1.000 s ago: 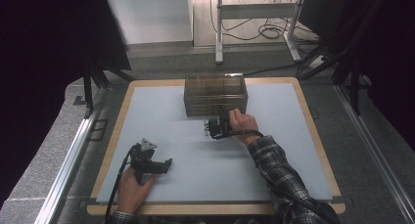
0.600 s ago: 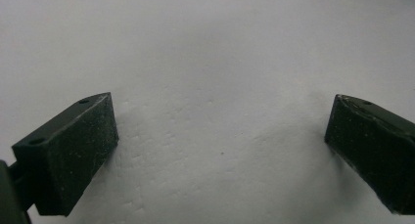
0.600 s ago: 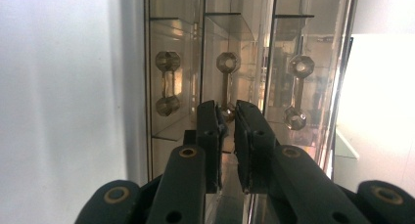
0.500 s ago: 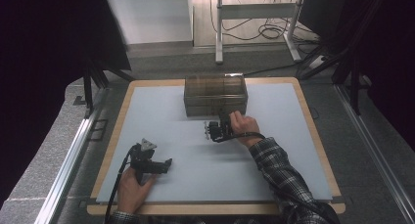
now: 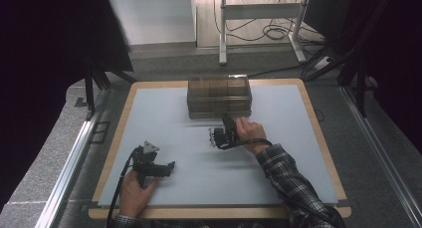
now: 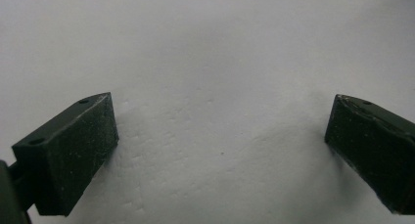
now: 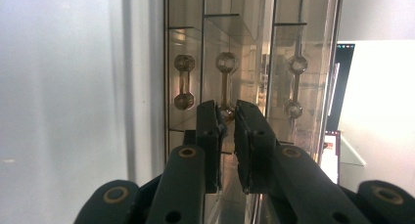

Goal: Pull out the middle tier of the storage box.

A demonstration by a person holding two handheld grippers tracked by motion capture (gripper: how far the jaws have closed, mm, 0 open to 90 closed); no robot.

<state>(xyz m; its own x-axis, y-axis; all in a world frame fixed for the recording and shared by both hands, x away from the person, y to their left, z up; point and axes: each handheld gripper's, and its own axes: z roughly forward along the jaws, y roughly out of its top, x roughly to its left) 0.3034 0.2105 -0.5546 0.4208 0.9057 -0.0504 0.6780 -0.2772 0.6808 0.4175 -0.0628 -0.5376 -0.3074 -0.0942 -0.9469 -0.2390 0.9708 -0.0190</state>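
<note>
Jaws of the left gripper [image 5: 166, 168] are standing spread wide with nothing between them, and in the left gripper view its two black pads [image 6: 73, 153] are hovering low over the bare pale mat [image 6: 220, 77]. The person's left hand [image 5: 133, 190] is holding that gripper near the table's near left corner, well apart from the box, with its cable trailing back toward the table edge. Toward the middle of the wooden-rimmed table [image 5: 119, 123], the smoky transparent drawer box [image 5: 219, 96] is sitting on the mat near the far edge. The right gripper [image 5: 230, 122] is lying just in front of the box, in the right hand [image 5: 250, 132] with the plaid sleeve [image 5: 288, 180] behind it. In the right gripper view its jaws are pressed nearly together, pinching the lower end of the middle drawer handle [image 7: 225, 84], which is standing between two like handles.
</note>
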